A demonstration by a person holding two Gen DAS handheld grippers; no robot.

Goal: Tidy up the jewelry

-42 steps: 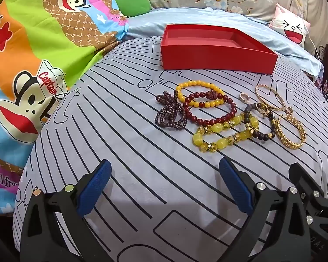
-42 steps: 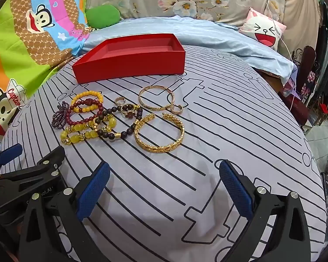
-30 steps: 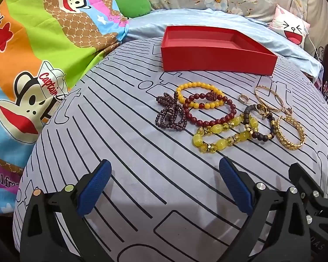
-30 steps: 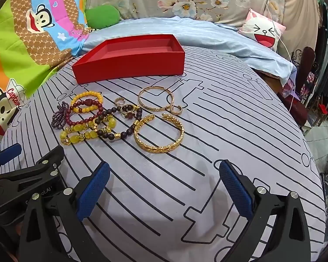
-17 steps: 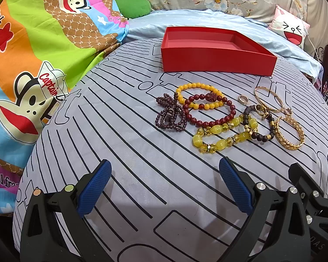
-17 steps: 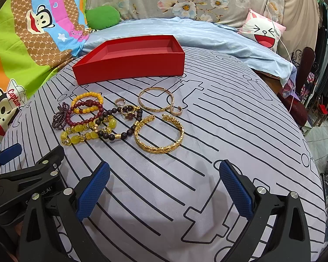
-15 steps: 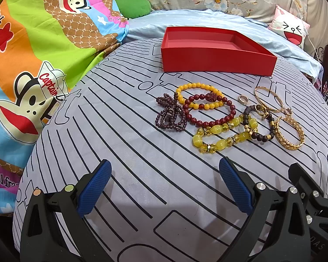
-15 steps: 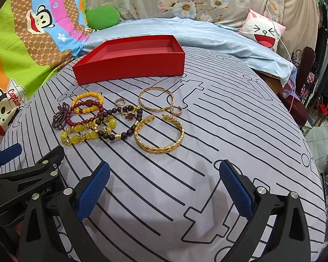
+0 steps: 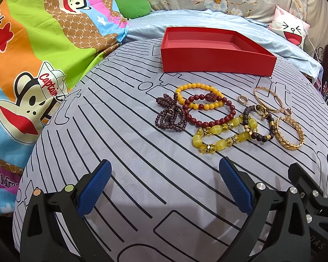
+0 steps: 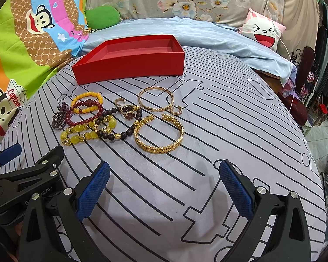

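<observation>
red box (image 9: 216, 62), grey striped sheet (image 9: 124, 118), prob. gold bangles (image 10: 156, 102)

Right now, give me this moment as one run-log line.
left gripper: open, holding nothing | right gripper: open, holding nothing | red box: empty | bracelets and rings: on bedsheet

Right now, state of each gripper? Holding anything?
Left gripper: jaws open, holding nothing, above the striped sheet.
Right gripper: jaws open, holding nothing; the jewelry lies ahead of it.
</observation>
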